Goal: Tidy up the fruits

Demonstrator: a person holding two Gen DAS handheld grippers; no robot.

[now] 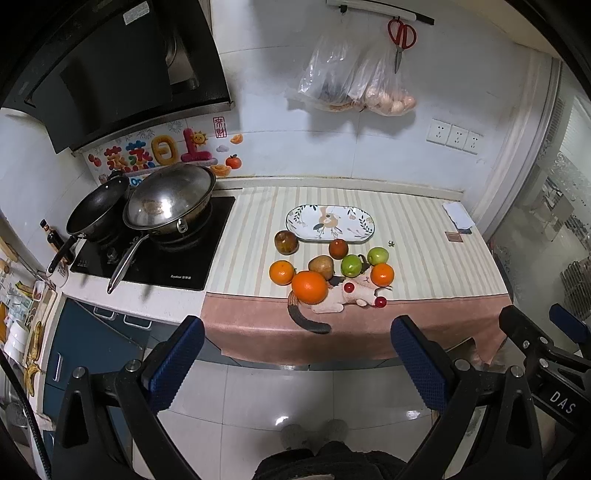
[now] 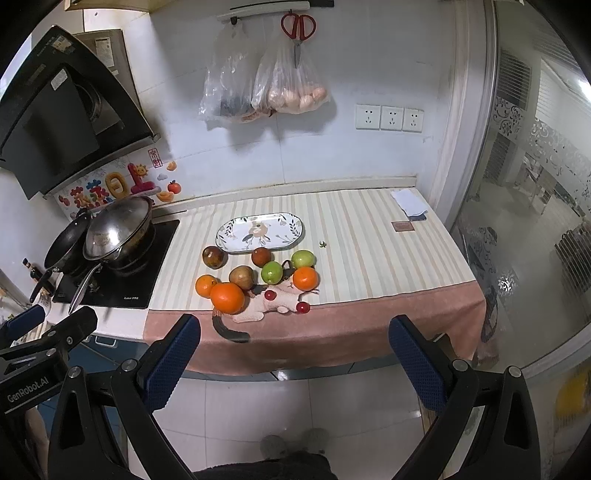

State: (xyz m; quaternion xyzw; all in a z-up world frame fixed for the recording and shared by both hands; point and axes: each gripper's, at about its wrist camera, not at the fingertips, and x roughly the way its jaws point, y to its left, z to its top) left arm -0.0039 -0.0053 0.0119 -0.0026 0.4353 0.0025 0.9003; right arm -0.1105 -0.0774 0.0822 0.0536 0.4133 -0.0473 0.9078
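An oval patterned plate [image 1: 364,230] [image 2: 291,230] lies empty on the striped cloth. In front of it lie loose fruits: a large orange [image 1: 309,287] [image 2: 227,297], two smaller oranges [image 1: 282,272] [image 1: 382,274], two green apples [image 1: 351,265] [image 1: 378,255], a brown pear [image 1: 321,267] and two dark red-brown fruits [image 1: 286,242] [image 1: 338,249]. Two small red fruits [image 1: 380,302] lie by a knitted cat toy [image 1: 347,297]. My left gripper [image 1: 297,328] and right gripper [image 2: 294,326] are open and empty, held back from the counter above the floor.
A stove [image 1: 155,254] with a lidded wok [image 1: 170,199] and a black pan [image 1: 98,210] is on the left. Plastic bags [image 1: 354,81] and red scissors [image 1: 400,35] hang on the wall. Small items [image 1: 458,218] lie at the counter's far right. A glass door [image 2: 535,221] is on the right.
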